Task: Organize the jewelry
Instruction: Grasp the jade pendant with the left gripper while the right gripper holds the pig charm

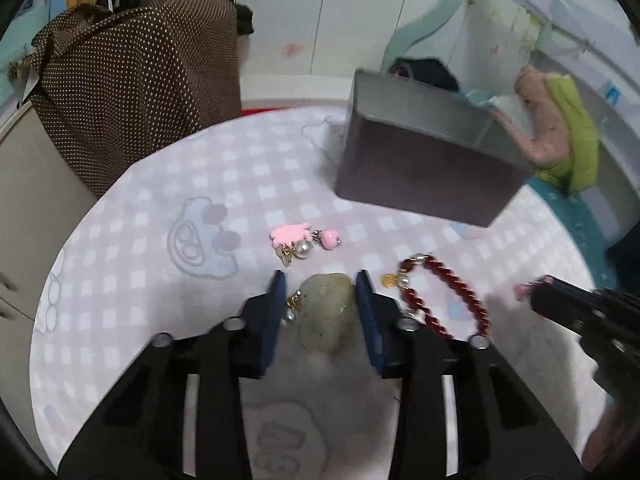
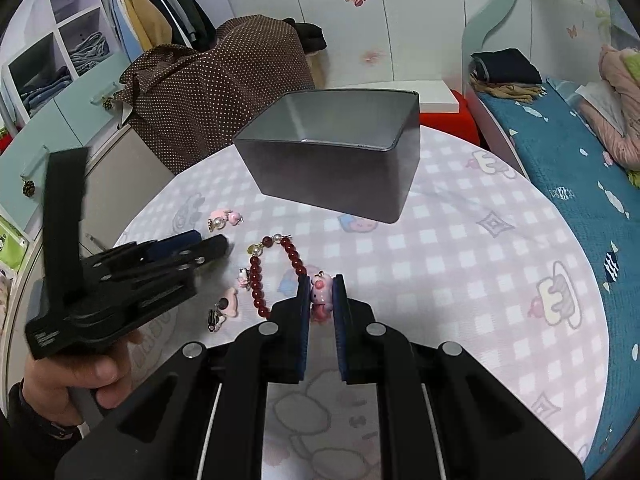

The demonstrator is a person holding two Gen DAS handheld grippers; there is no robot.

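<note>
Round table (image 2: 460,248) in a checked cloth carries a grey tin (image 2: 340,160), red bead bracelet (image 2: 256,280) and pink charms (image 2: 226,216).

Open tin box (image 2: 332,156) stands on the counter (image 2: 460,264), at its far side. Nearer than the box lies the bead bracelet (image 2: 276,272); the earring pair (image 2: 225,218) lies left of the bracelet, the stone pendant (image 1: 330,308) nearer still, and the bed (image 2: 568,184) right of the box.
</note>
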